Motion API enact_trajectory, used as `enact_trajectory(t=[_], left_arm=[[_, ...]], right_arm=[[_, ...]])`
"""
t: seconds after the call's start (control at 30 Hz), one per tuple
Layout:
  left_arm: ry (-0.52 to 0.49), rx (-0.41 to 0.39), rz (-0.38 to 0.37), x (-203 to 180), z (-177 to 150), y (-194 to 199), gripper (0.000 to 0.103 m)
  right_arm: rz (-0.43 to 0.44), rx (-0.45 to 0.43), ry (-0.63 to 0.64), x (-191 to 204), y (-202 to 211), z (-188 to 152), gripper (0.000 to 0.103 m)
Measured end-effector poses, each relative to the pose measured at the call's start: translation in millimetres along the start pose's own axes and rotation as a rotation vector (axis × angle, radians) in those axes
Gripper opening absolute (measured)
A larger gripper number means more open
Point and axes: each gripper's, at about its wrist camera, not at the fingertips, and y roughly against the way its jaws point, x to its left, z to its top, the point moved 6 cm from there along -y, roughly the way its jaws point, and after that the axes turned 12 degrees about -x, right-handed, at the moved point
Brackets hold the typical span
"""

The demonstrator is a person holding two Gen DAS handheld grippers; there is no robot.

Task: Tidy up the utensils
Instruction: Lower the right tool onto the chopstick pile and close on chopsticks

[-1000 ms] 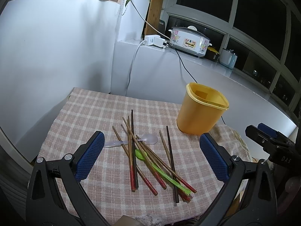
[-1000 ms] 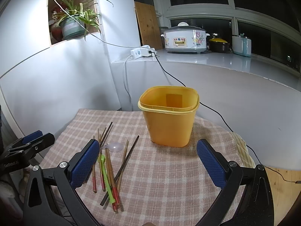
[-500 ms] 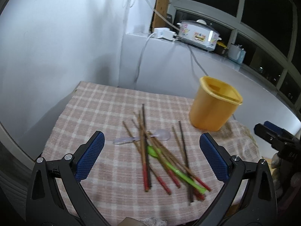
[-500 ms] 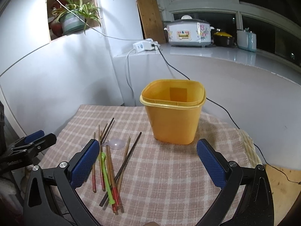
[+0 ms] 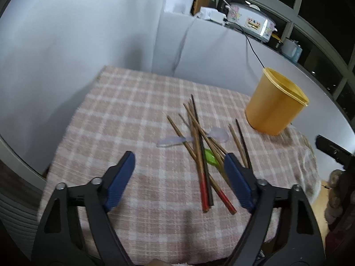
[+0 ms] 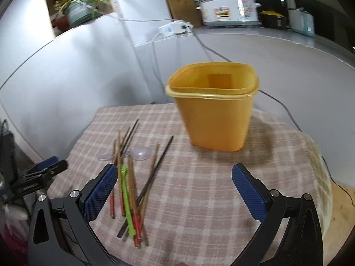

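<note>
Chopsticks point(image 5: 200, 155) lie between the closing left tongs point(image 5: 178, 177), seemingly untouched; right tongs point(image 6: 175, 186) gape empty.

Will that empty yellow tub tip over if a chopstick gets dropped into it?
Possibly: the yellow tub looks like light, empty plastic, tall and narrower at its base. It stands upright on soft checked cloth, so a leaning chopstick might rock it.

No text, label or number is legible anywhere
</note>
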Motion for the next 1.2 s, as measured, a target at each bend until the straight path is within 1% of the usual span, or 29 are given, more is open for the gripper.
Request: enact_trajectory(t=[0.03, 0.07, 0.1, 0.13, 0.17, 0.2, 0.23, 0.27, 0.3, 0.37, 0.43, 0.53, 0.6, 0.73, 0.77, 0.87, 1.0, 1.2], left_arm=[[0.003, 0.014, -0.015, -2, -1, -3, 0.078], [0.003, 0.025, -0.026, -4, -3, -6, 0.073], [0.001, 0.039, -0.039, -6, -5, -9, 0.07], [0.004, 0.059, -0.054, -9, -8, -14, 0.066], [0.011, 0.07, -0.066, -10, -9, -18, 0.062], [0.018, 0.08, -0.08, -13, -10, -20, 0.06], [0.026, 0.096, -0.099, -15, -12, -24, 0.058], [0.031, 0.106, -0.11, -18, -14, -27, 0.055], [0.034, 0.116, -0.126, -20, -14, -30, 0.054], [0.038, 0.137, -0.148, -23, -17, -38, 0.049], [0.044, 0.151, -0.158, -24, -18, -45, 0.041], [0.039, 0.166, -0.164, -24, -17, -53, 0.034], [0.03, 0.173, -0.163, -24, -16, -58, 0.032], [0.04, 0.191, -0.181, -27, -13, -67, 0.032], [0.046, 0.195, -0.185, -28, -12, -70, 0.032], [0.079, 0.214, -0.193, -28, -6, -82, 0.032], [0.107, 0.236, -0.192, -27, 0, -97, 0.032], [0.091, 0.26, -0.183, -34, 3, -110, 0.032]], right_arm=[[0.015, 0.005, 0.011, 4, -2, -1, 0.101], [0.037, 0.012, 0.026, 9, -4, -2, 0.101], [0.063, 0.021, 0.04, 15, -8, -4, 0.1], [0.088, 0.041, 0.048, 20, -13, -7, 0.097], [0.102, 0.059, 0.051, 22, -17, -9, 0.092], [0.13, 0.096, 0.054, 26, -26, -13, 0.089], [0.146, 0.123, 0.056, 28, -32, -17, 0.083], [0.151, 0.156, 0.057, 30, -40, -21, 0.077], [0.152, 0.188, 0.055, 31, -47, -24, 0.074], [0.169, 0.233, 0.059, 33, -59, -30, 0.065], [0.182, 0.268, 0.072, 37, -68, -35, 0.06], [0.201, 0.314, 0.092, 43, -81, -38, 0.052], [0.215, 0.34, 0.099, 47, -88, -38, 0.047], [0.237, 0.388, 0.105, 54, -104, -40, 0.035], [0.242, 0.401, 0.102, 55, -109, -40, 0.031], [0.248, 0.436, 0.083, 56, -124, -44, 0.023], [0.26, 0.484, 0.04, 55, -138, -47, 0.019], [0.281, 0.517, 0.034, 61, -148, -48, 0.018]])
